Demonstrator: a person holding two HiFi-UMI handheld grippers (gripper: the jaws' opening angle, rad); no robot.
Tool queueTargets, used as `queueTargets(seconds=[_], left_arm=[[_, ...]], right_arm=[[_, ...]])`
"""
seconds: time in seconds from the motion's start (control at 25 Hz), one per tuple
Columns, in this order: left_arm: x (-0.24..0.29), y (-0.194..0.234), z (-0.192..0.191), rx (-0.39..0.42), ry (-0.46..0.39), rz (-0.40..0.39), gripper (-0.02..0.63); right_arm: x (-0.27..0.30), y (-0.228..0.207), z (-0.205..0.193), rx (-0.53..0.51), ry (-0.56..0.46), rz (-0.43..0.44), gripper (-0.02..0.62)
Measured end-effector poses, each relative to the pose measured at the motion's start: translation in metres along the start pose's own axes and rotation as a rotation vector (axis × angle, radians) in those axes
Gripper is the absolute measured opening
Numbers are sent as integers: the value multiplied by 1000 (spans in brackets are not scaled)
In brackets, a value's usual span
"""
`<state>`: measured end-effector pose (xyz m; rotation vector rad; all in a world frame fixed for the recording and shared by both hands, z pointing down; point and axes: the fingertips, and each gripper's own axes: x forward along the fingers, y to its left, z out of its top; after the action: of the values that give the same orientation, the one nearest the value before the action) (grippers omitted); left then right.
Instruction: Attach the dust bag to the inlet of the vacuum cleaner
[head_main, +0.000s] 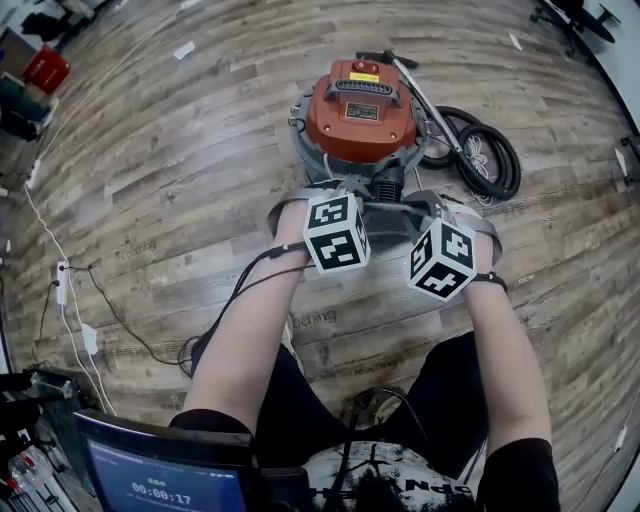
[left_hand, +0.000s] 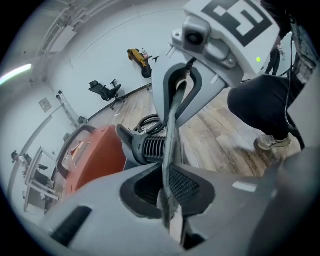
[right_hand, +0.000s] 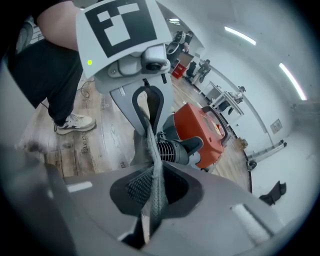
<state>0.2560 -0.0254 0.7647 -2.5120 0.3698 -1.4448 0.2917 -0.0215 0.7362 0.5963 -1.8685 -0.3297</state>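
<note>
The vacuum cleaner (head_main: 360, 110) has an orange-red top and a grey drum and stands on the wood floor. Its black ribbed inlet (left_hand: 150, 147) (right_hand: 172, 150) points toward me. The grey fabric dust bag (head_main: 388, 218) is stretched between both grippers just in front of the inlet. My left gripper (head_main: 335, 205) (left_hand: 167, 175) is shut on one edge of the bag (left_hand: 172, 130). My right gripper (head_main: 430, 212) (right_hand: 152, 185) is shut on the opposite edge (right_hand: 150, 145). Each gripper view shows the other gripper facing it, pinching the same fabric. The bag's opening is hidden.
A coiled black hose (head_main: 485, 150) and a metal wand (head_main: 425, 90) lie right of the vacuum. Cables (head_main: 120, 320) and a power strip (head_main: 62, 283) run along the floor at left. A laptop (head_main: 165, 470) sits at bottom left. The person's shoes (right_hand: 75, 122) stand close behind.
</note>
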Motion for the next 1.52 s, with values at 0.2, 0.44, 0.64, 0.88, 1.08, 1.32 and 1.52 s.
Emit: queueTargets(seconds=[0.2,0.44,0.64,0.88,1.08,1.32,1.52], left_arm=[[-5,6,21,32,-39,24,40],[-6,5,19,-14,-50,14,38],[3,0,-2,-76,-13,-13,28],[1,2,2,-48,-2,-7,29],[-8,5,25,6,-46,30,37],[-11,2,35,8,-94,41,37],[-2,2,10,-40,-65,15,34]], right_arm=[[10,-1,-24,93,0,14,23],[12,-4,-22,66,3,14,25],[4,-9,0,-64,2,-36,26],[1,-9,-1,0,-46,-44,25],[7,-7,-25,135,-67,-29,23],[16,-5,-34,124,-3,-23,22],[4,-11,-13,21,-3,-58,20]])
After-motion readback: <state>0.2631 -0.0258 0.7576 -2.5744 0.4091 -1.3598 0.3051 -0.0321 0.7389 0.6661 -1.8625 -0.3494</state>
